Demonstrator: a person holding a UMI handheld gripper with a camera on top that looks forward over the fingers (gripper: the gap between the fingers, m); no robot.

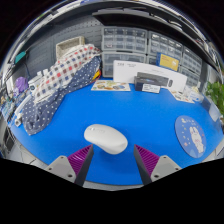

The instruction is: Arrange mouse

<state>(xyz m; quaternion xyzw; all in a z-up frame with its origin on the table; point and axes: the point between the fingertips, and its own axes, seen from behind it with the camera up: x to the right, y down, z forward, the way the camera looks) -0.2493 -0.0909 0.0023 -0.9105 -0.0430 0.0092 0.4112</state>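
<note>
A white mouse [106, 138] lies on the blue table top [130, 112], just ahead of my fingers and slightly left of the middle between them. My gripper [113, 160] is open and empty, its purple pads [146, 157] standing wide apart at either side. The mouse's near edge sits level with the fingertips, with a gap to each finger.
A checked cloth [58, 80] lies at the back left. A round blue patterned disc [190, 133] lies to the right. Boxes [150, 74] and drawer cabinets [125, 40] line the back. A flat printed sheet [111, 86] lies near the cloth.
</note>
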